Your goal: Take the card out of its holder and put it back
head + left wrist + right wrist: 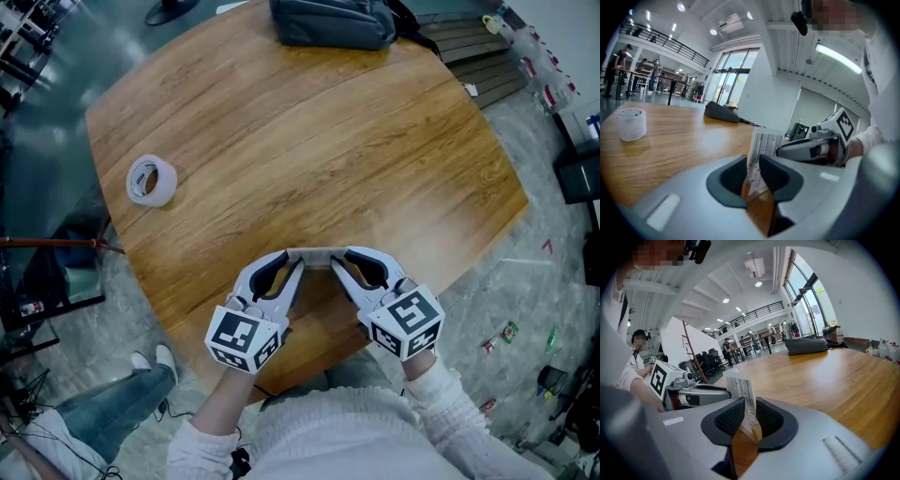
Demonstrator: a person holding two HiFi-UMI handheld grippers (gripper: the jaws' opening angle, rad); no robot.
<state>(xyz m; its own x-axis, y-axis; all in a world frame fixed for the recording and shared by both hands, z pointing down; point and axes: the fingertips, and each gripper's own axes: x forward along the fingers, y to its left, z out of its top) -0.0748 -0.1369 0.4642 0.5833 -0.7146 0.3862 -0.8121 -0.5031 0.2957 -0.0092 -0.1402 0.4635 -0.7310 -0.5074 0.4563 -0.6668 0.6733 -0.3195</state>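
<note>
A white card with striped print, in its thin clear holder (317, 252), hangs just above the wooden table (309, 141) near its front edge, held between both grippers. My left gripper (300, 257) comes in from the left and my right gripper (335, 258) from the right, tips almost meeting. In the left gripper view the card (765, 143) stands upright between the dark pads (732, 174), which close on its lower part. In the right gripper view the card (740, 387) is pinched the same way. I cannot tell card from sleeve at either grip.
A roll of clear tape (151, 180) lies at the table's left. A grey bag (330, 22) sits at the far edge. A seated person's leg and shoe (141, 375) are beside the table's near left. Several people stand far off in the hall.
</note>
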